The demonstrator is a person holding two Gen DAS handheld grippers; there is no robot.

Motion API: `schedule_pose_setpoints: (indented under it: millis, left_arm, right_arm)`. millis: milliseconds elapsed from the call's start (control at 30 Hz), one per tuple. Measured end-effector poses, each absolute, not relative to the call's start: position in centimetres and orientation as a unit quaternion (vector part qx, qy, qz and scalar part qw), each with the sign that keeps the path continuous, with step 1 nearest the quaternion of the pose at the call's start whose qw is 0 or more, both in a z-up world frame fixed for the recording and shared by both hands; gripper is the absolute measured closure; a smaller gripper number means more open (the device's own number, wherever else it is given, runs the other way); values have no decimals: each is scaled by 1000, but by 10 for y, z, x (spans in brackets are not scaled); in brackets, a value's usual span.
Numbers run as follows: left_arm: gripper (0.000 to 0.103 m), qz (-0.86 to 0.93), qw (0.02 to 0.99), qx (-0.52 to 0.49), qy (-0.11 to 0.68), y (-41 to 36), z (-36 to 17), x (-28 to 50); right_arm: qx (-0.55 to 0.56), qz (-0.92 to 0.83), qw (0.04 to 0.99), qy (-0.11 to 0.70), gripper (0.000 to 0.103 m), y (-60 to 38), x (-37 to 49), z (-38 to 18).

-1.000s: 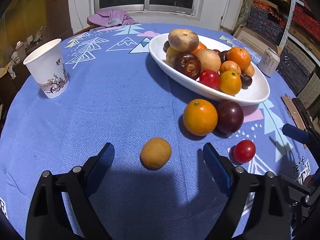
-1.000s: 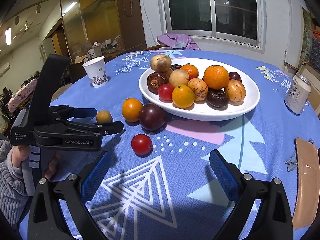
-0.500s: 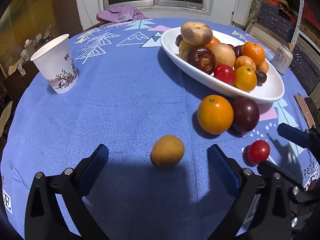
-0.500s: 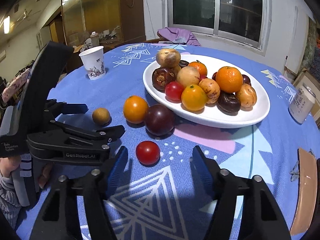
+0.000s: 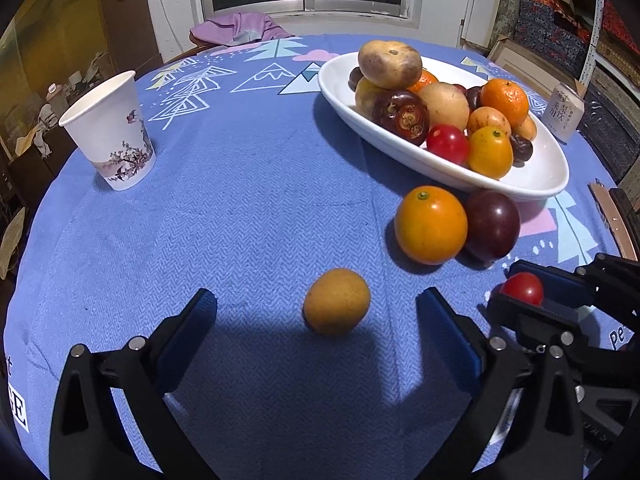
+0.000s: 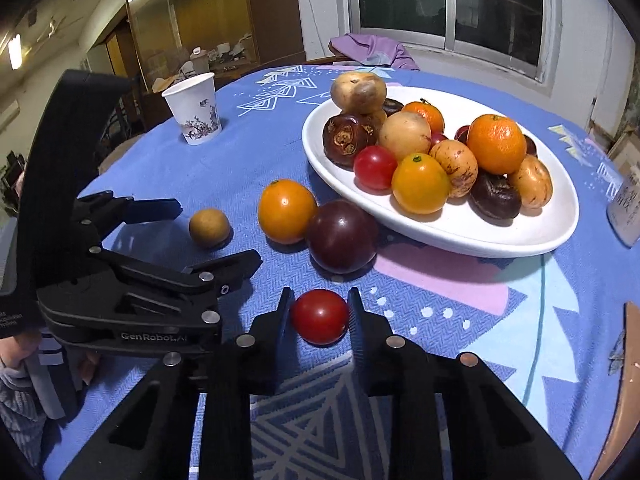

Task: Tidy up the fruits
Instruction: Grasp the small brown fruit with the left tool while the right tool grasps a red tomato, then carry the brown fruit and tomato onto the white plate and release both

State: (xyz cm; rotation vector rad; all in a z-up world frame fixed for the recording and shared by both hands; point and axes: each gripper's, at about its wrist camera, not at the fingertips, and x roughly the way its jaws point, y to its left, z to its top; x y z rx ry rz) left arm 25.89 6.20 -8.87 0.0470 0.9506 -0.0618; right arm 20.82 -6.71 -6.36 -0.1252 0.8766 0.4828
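A white oval bowl holds several fruits. On the blue cloth before it lie an orange fruit, a dark plum, a small brown fruit and a red tomato. My left gripper is open, with the brown fruit between its fingertips. My right gripper is shut on the red tomato, which rests on the cloth.
A paper cup stands at the far left. A drink can stands right of the bowl. A brown board lies at the table's right edge. A purple cloth lies by the window.
My right gripper moved forward and closed from wide open onto the red tomato. My left gripper drifted slightly nearer the brown fruit and stayed open.
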Motion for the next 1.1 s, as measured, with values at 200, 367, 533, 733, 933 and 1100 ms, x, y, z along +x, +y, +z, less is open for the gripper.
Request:
schedule_pose_setpoints:
  millis: [200, 367, 533, 733, 933, 1100]
  left_arm:
    - [4, -54, 889, 28, 454, 57, -87, 257]
    - [4, -108, 884, 53, 451, 41, -87, 253]
    - [11, -118, 887, 29, 446, 45, -85, 253]
    - [48, -99, 896, 16, 433, 53, -80, 251]
    - [71, -76, 899, 18, 431, 57, -79, 250]
    - [76, -70, 899, 31, 430, 52, -79, 245]
  right_arm:
    - [-105, 212, 880, 411, 76, -69, 200, -63]
    - [-91, 205, 880, 419, 75, -84, 201, -64]
    - [-73, 211, 878, 423, 75, -93, 202, -65]
    - [-65, 217, 876, 426, 75, -94, 203, -66]
    - [-65, 217, 876, 426, 75, -94, 204, -66]
    - [-68, 215, 876, 426, 75, -93, 202, -66]
